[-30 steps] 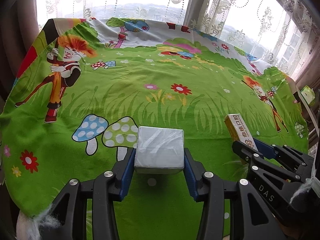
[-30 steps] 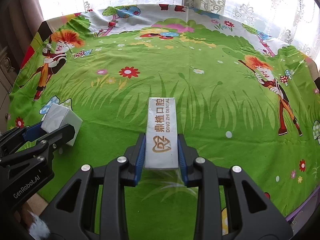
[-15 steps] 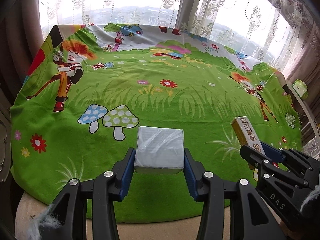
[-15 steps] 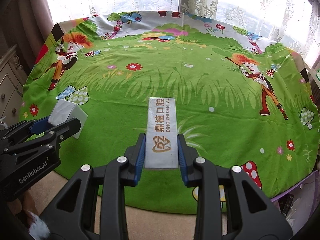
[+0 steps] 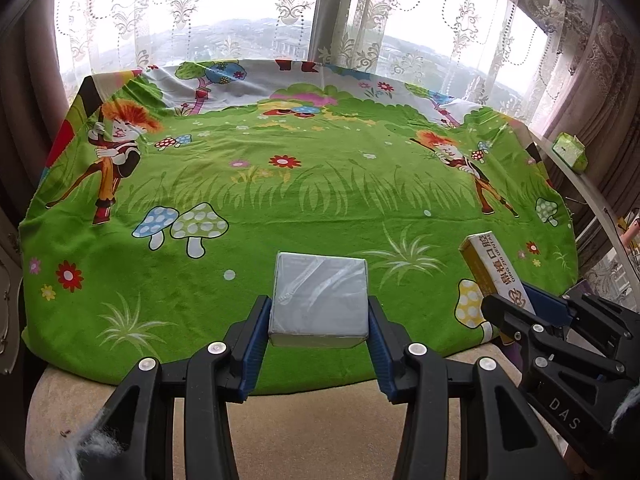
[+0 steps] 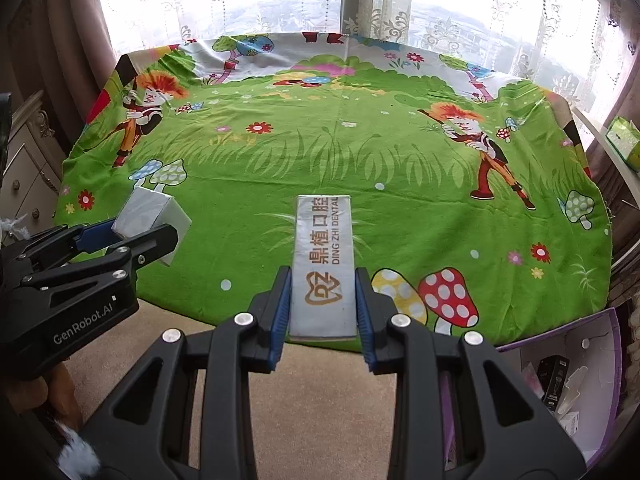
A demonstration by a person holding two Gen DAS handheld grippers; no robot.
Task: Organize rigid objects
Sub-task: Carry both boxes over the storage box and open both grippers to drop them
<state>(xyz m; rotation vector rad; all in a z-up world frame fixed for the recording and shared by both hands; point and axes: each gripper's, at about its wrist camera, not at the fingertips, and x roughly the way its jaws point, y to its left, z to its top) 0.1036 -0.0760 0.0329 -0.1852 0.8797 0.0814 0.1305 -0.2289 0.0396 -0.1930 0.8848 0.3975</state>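
My left gripper (image 5: 319,316) is shut on a square grey-white box (image 5: 319,292) wrapped in clear film, held in the air over the table's near edge. My right gripper (image 6: 323,304) is shut on a long white dental box (image 6: 323,256) with gold lettering, also held above the near edge. The dental box shows in the left wrist view (image 5: 494,268) at the right, in the right gripper (image 5: 516,316). The square box shows in the right wrist view (image 6: 150,216) at the left, in the left gripper (image 6: 132,236).
The table wears a green cartoon cloth (image 5: 304,184) with mushrooms and figures. A purple-edged open box (image 6: 568,380) with small items stands on the floor at the lower right. A green tissue box (image 5: 570,152) sits on a ledge at the right. A dresser (image 6: 28,168) stands at the left. Curtained windows are behind.
Both grippers have pulled back and up from the table with their boxes still held. The beige floor and the purple-edged box have come into view.
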